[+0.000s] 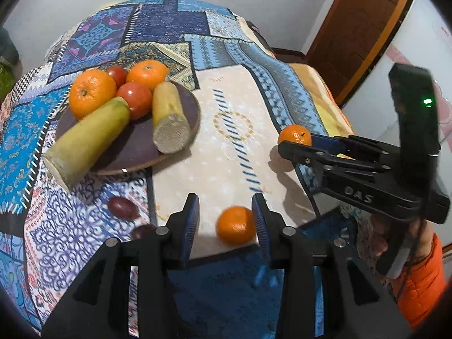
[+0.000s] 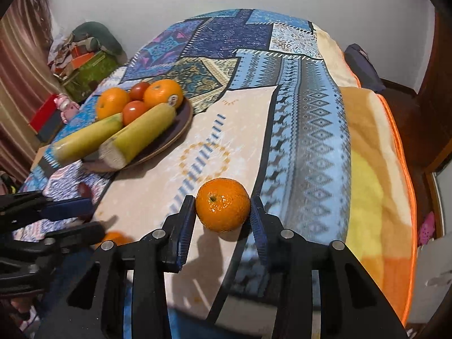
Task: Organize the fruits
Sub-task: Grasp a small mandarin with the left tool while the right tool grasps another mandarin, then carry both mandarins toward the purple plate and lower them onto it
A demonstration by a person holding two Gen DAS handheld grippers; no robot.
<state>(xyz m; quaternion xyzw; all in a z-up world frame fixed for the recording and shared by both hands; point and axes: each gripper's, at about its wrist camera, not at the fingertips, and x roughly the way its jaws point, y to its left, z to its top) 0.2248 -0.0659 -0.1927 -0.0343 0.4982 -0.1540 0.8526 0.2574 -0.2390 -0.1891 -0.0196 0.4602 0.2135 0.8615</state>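
A dark purple plate (image 1: 186,104) (image 2: 185,118) holds two oranges, two tomatoes and two yellow-green cane pieces. My left gripper (image 1: 226,220) is open around a small mandarin (image 1: 236,225) on the cloth; the mandarin lies against the right finger. It shows dimly in the right wrist view (image 2: 113,238). My right gripper (image 2: 223,220) (image 1: 293,144) has its jaws around a second mandarin (image 2: 223,207) (image 1: 295,135); both pads look to be touching it. It rests low over the cloth.
Two dark red grapes (image 1: 123,207) (image 1: 142,231) lie on the cloth left of my left gripper. The patterned cloth (image 2: 308,130) covers the round table. Boxes and a pink toy (image 2: 66,107) sit beyond the left edge. A wooden door (image 1: 356,28) stands at right.
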